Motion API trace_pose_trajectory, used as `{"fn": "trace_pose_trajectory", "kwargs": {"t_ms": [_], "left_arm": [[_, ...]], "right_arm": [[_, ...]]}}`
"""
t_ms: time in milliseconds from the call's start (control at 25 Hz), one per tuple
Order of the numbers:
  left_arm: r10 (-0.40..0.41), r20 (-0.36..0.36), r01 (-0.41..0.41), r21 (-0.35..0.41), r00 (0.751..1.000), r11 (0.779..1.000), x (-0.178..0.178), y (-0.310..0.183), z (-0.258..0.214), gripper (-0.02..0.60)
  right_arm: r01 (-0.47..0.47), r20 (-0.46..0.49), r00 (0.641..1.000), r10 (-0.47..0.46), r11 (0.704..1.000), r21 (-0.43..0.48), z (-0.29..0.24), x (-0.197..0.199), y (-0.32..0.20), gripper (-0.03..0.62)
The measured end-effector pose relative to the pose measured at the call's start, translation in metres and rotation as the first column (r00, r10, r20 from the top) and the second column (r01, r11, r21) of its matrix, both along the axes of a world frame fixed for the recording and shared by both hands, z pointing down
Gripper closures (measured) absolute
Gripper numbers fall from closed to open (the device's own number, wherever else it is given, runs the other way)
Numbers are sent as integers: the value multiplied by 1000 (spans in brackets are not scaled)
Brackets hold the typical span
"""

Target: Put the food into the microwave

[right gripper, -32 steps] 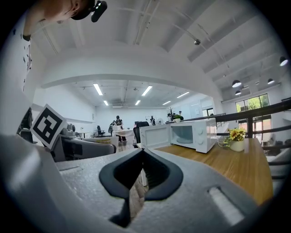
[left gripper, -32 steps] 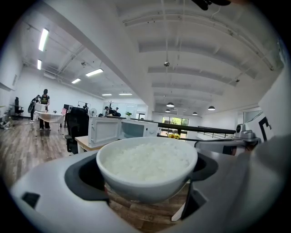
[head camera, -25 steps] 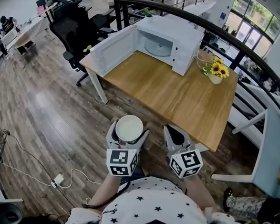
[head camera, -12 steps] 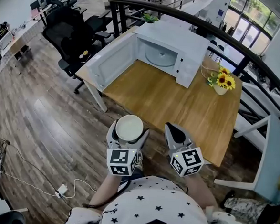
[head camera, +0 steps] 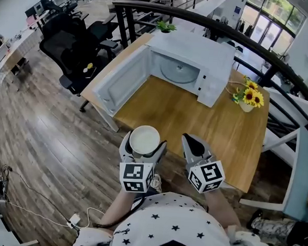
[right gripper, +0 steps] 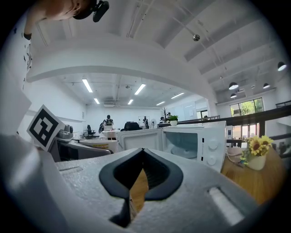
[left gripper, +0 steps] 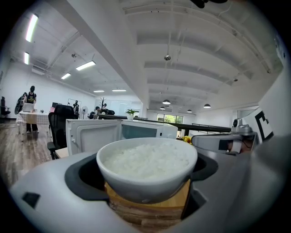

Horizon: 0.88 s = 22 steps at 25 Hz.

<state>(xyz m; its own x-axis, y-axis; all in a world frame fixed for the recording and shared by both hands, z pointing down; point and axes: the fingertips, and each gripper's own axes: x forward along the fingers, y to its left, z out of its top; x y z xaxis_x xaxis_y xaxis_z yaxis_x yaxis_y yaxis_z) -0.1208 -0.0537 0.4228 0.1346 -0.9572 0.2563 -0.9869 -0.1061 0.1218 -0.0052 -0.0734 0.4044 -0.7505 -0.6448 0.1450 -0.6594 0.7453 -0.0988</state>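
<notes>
Ahead, a boxy white microwave sits on a smooth wooden table. Its door is swung open to the left, and a round turntable shows inside. A vase of sunflowers stands to its right. A black office chair sits off the table's left end, and a dark curved railing runs behind. Open tabletop lies between the grippers and the microwave.

The left gripper is clamped round a glossy white bowl heaped with white rice. It is held near the table's front edge, well apart from the microwave. The right gripper is alongside, its grey jaws drawn together to a slit, holding nothing.
</notes>
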Motion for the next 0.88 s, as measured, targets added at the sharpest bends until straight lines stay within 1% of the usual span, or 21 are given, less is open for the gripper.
{"fn": "trace_pose_trajectory", "kwargs": {"t_ms": [480, 720, 880], "left_arm": [[46, -7, -46, 4, 999, 999, -35, -64, 4, 64], [72, -11, -72, 0, 997, 997, -44, -86, 8, 64], [92, -5, -92, 2, 996, 996, -44, -103, 12, 64]], "right_arm": [[-48, -2, 999, 48, 999, -1, 6, -34, -60, 589], [-71, -6, 997, 71, 997, -9, 8, -43, -73, 588], [-88, -12, 996, 88, 996, -20, 14, -41, -79, 589]]}}
